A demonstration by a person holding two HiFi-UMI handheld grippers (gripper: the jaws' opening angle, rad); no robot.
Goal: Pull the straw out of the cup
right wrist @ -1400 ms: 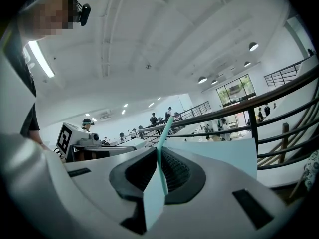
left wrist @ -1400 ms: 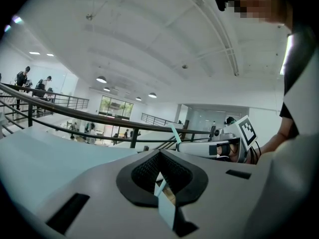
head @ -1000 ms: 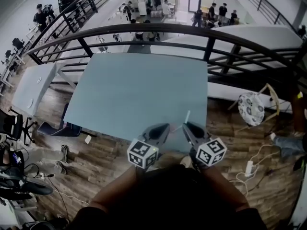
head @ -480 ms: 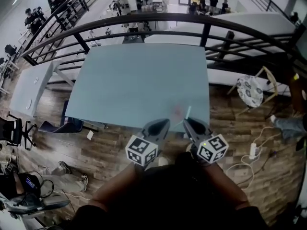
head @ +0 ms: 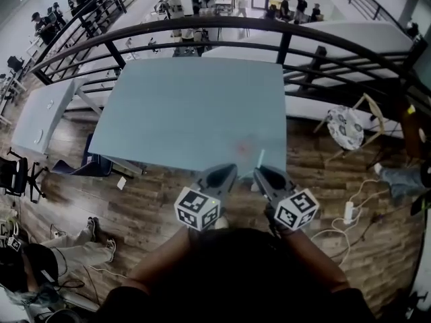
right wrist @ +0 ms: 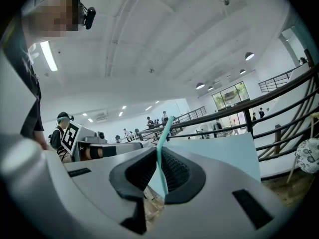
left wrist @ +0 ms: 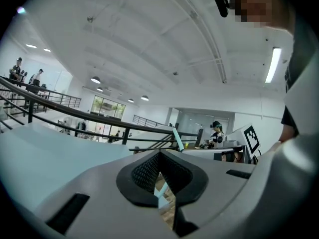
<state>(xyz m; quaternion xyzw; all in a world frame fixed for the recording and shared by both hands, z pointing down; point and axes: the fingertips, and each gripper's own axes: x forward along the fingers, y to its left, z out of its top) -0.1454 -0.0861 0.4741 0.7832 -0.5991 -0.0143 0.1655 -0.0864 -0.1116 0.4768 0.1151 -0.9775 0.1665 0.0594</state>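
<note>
My right gripper [head: 266, 175] [right wrist: 158, 159] is shut on a thin teal straw [right wrist: 163, 136], which stands up and slightly tilted out of its jaws. From the head view the straw [head: 260, 158] pokes forward over the front edge of the pale blue table [head: 195, 106]. In the left gripper view the same straw [left wrist: 178, 139] shows just to the right. My left gripper [head: 222, 175] [left wrist: 159, 157] floats beside the right one with its jaws together and nothing between them. Both grippers hang over the wooden floor at the table's near edge. No cup is visible.
A faint pinkish patch [head: 242, 147] marks the tabletop near its front edge. A black railing [head: 222, 25] curves behind the table. A round-seated chair [head: 347, 130] stands at the right, and cables with a power strip [head: 348, 212] lie on the floor.
Both grippers have drawn back from the table toward the person, from over its front edge to over the floor. The straw has stayed in the right gripper.
</note>
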